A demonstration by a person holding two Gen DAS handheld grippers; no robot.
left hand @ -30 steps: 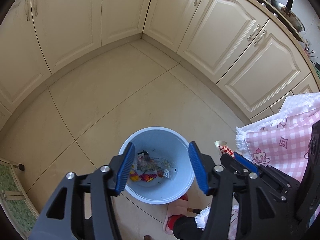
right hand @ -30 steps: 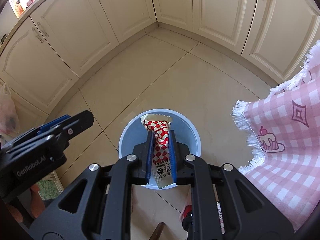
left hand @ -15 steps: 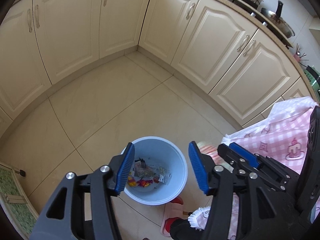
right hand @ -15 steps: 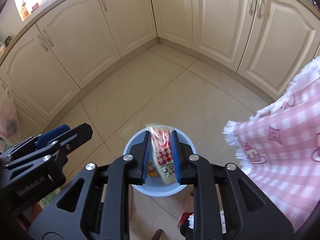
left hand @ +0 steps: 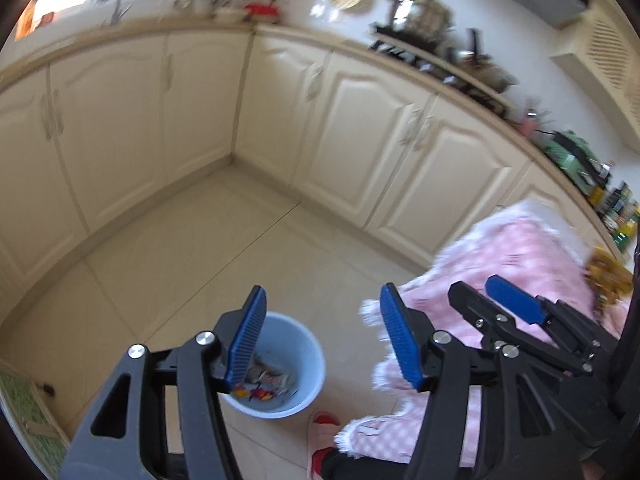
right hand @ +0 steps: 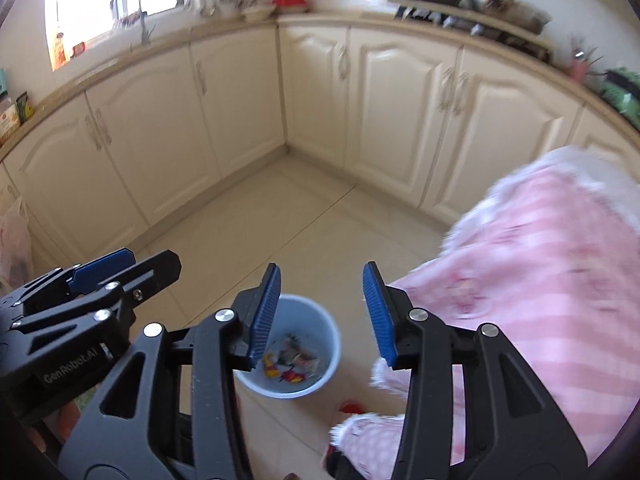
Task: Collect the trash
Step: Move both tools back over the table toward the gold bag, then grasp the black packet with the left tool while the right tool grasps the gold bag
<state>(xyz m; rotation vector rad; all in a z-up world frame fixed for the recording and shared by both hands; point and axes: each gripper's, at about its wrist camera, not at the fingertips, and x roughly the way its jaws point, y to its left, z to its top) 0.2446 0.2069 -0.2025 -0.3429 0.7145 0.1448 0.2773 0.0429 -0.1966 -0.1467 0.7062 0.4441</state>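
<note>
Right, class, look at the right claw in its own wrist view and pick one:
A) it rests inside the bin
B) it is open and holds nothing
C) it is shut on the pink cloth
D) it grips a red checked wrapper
B: the right claw has its blue pads spread apart with nothing between them, above the light blue bin of wrappers.

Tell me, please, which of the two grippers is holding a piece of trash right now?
Neither: the left gripper and the right gripper both stand open and empty, and wrappers lie in the blue bin.
</note>
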